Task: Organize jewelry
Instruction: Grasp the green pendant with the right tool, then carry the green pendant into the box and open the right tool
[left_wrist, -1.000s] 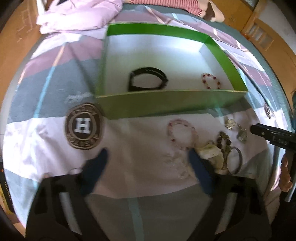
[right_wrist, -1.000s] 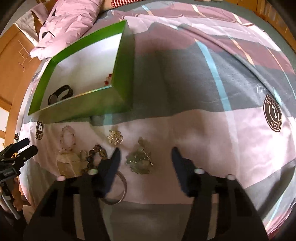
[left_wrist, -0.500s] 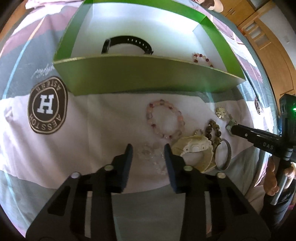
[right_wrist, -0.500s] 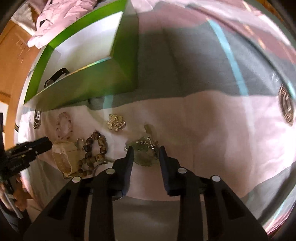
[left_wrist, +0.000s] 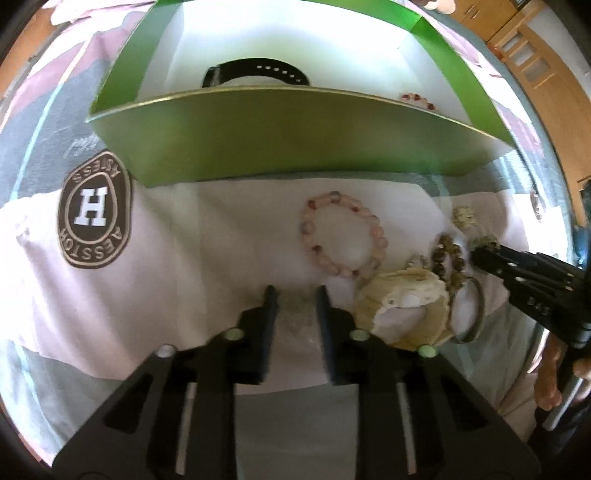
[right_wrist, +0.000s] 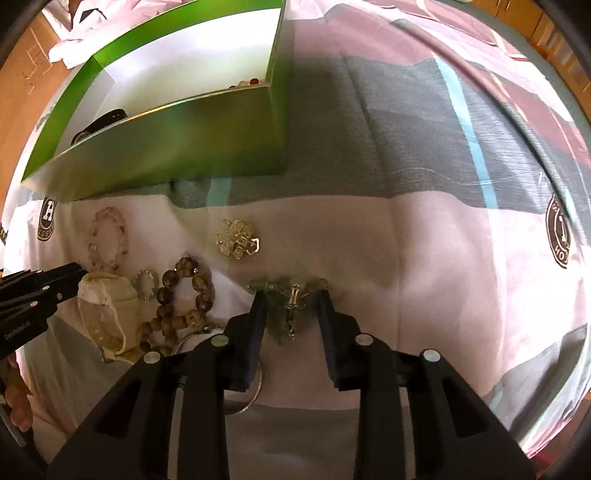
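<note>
My left gripper (left_wrist: 295, 299) points down at the bedspread, its jaws closing around a faint clear bead bracelet (left_wrist: 295, 314) that lies between the fingers. My right gripper (right_wrist: 290, 295) stands over a green brooch (right_wrist: 286, 306), jaws still closing, pads touching its sides. The green box (left_wrist: 295, 136) behind holds a black strap (left_wrist: 255, 70) and a red bead bracelet (left_wrist: 419, 99). Loose on the bed lie a pink bead bracelet (left_wrist: 343, 236), a cream watch (left_wrist: 402, 306), a brown bead bracelet (left_wrist: 448, 258), a silver bangle (left_wrist: 469, 310) and a gold brooch (right_wrist: 236, 240).
The bedspread has pink and grey blocks with a round brown H badge (left_wrist: 94, 210) at the left. Crumpled pink bedding (right_wrist: 74, 48) lies behind the box. Wooden furniture (left_wrist: 535, 74) stands at the far right. A person's hand (left_wrist: 554, 373) holds the right gripper's handle.
Both grippers have come down toward the bed and narrowed their jaws, the left around the clear bracelet, the right around the green brooch. The jewellery has not shifted.
</note>
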